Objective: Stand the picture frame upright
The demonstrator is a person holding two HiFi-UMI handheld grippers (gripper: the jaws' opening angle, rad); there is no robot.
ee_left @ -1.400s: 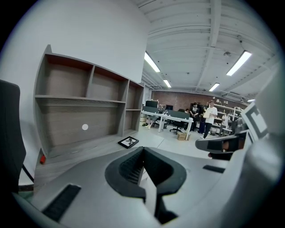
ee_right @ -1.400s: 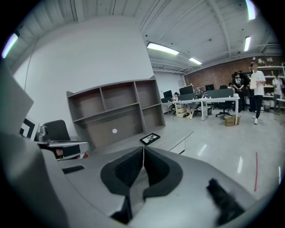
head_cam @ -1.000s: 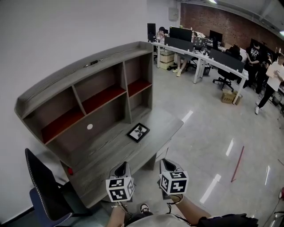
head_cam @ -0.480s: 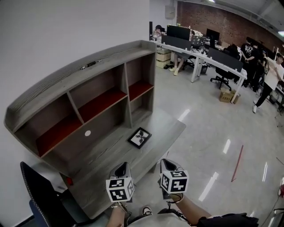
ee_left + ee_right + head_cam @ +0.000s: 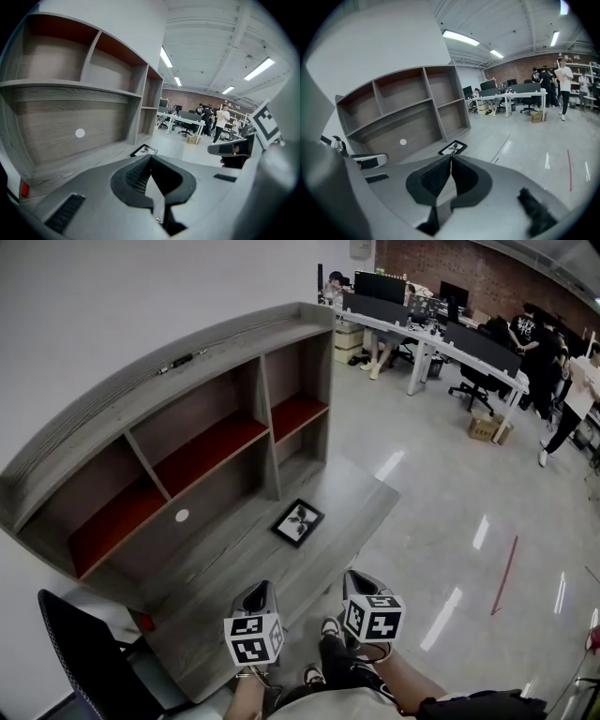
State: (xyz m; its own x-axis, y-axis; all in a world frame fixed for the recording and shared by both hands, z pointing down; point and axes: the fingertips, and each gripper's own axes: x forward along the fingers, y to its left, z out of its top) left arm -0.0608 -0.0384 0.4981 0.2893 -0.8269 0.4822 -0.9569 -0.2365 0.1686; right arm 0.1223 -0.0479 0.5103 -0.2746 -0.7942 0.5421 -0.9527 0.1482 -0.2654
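Observation:
A black picture frame (image 5: 298, 522) lies flat, face up, on the grey wooden desk (image 5: 225, 577), near the desk's right end. It also shows small in the left gripper view (image 5: 144, 150) and in the right gripper view (image 5: 453, 147). My left gripper (image 5: 255, 594) is held over the desk's front edge, well short of the frame, its jaws shut with nothing between them (image 5: 150, 157). My right gripper (image 5: 361, 585) hangs beside it, just off the desk's front edge and over the floor, also shut and empty (image 5: 451, 157). Both point toward the frame.
A hutch with red-lined shelves (image 5: 202, 451) rises at the back of the desk. A black chair (image 5: 84, 652) stands at the lower left, beside a small red thing (image 5: 143, 622) at the desk's corner. Office desks and people (image 5: 450, 343) are far off across the shiny floor.
The view has closed in on the desk. Both grippers have sunk slightly and drifted toward it, and the person's shoes now show below them. The frame has not moved.

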